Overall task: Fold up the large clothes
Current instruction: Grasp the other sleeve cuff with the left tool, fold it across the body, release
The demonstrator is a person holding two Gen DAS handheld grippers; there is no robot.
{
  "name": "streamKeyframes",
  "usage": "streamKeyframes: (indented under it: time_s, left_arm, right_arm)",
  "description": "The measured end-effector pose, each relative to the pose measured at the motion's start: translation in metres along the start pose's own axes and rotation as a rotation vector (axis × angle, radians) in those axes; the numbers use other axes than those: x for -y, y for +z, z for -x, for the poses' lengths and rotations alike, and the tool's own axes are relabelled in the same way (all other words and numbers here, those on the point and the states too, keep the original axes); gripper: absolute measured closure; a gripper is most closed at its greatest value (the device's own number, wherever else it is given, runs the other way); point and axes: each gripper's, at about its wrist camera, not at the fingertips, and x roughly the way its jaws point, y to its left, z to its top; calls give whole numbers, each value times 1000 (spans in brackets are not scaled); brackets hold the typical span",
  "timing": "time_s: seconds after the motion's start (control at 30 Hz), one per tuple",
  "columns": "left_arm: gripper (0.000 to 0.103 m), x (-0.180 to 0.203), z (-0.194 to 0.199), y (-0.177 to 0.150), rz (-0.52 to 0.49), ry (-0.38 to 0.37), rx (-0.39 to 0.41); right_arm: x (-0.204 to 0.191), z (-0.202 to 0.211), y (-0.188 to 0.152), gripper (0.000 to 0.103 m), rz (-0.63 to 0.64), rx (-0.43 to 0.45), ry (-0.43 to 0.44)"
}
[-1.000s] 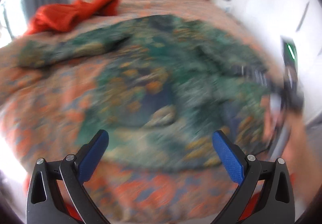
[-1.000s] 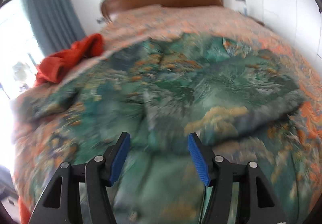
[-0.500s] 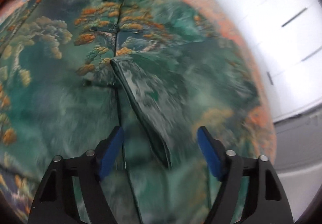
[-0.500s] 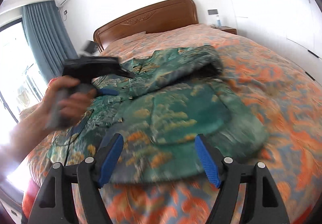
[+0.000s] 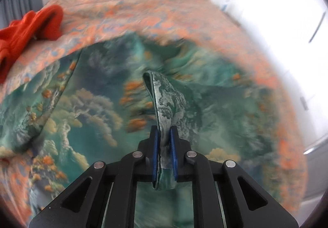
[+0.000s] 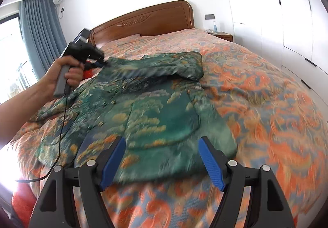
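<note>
Lying spread on the bed (image 6: 256, 84), the green robe (image 6: 160, 109); left gripper (image 5: 164, 146) pinching a sleeve edge, lifting it; right gripper (image 6: 162, 158) hovering spread near the hem. Looking soft, limp, probably slippery; gripping seams or doubled edges advisable.

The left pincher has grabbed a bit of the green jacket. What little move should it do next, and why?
Probably carry the pinched sleeve end across the green jacket and lay it flat. The left gripper is shut on the cloth, which rises off the bedspread in a ridge, so the fold looks unfinished. The right gripper is open and holds nothing.
</note>
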Motion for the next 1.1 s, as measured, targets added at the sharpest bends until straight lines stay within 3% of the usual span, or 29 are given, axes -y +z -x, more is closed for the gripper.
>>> streamKeyframes:
  time_s: [0.1,0.3,0.4,0.5,0.6,0.77,0.9,1.03,1.1]
  left_arm:
    - [93,-5,-37,-13,-7,18,-48]
    - [87,-5,-52,-30,-4,12,-4]
    - [85,-12,-59,-32,-3,7,9]
    - [84,-14,-66,-33,-19,6,28]
    - [84,-16,-73,-37,-24,1,43]
    - [83,-21,-77,-48,-15,-17,81]
    - [83,-17,-75,-54,-39,-3,110]
    - [83,-17,-74,-56,-36,-11,122]
    - [83,-17,-74,-56,-33,-14,125]
  right_arm:
    - [14,-36,42,28,-12,-47,14]
    - [49,-151,153,28,-45,-128,19]
    - [51,-213,189,28,-8,-143,31]
    - [52,-279,195,28,16,-221,-1]
    - [48,-331,169,28,85,-331,-89]
    - [39,-342,160,26,122,-353,-132]
    - [32,-351,187,28,155,-446,-122]
    - [39,-332,248,28,63,-264,-92]
    - [44,-343,271,28,8,-234,-70]
